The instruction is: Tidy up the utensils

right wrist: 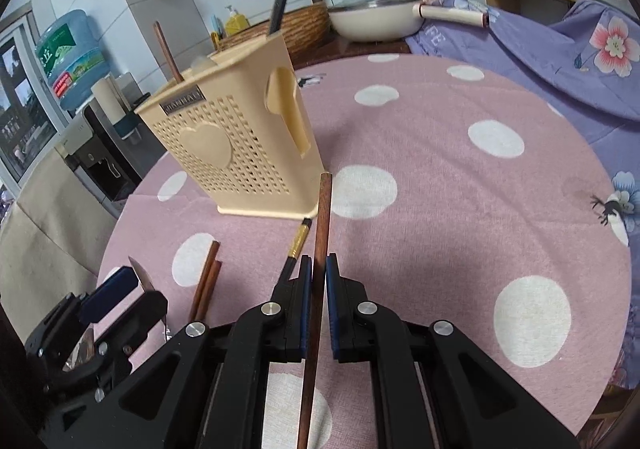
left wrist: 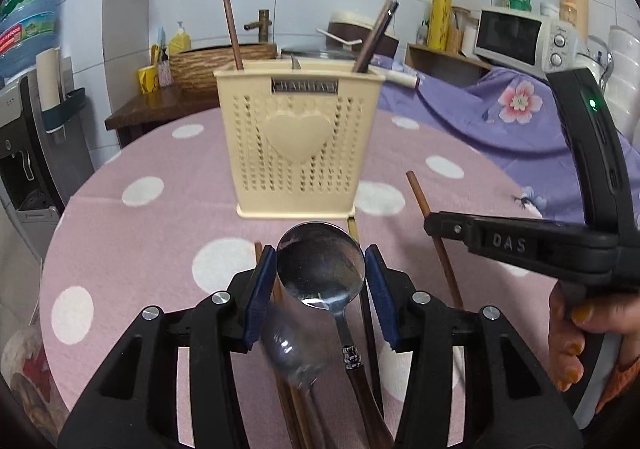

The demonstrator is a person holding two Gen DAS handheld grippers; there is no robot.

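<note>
One view only — spoon (left wrist: 320,265) bowl.

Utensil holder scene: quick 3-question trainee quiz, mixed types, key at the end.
1. True or false: the left tool holds a fork.
2. What is clamped in the right tool? A) brown chopstick B) spoon C) knife
3. Fill in: the cream utensil holder has a ____ shape raised on its front.

Key
1. False; a metal spoon sits bowl-up between its pads.
2. A, the brown chopstick.
3. Heart.
</note>
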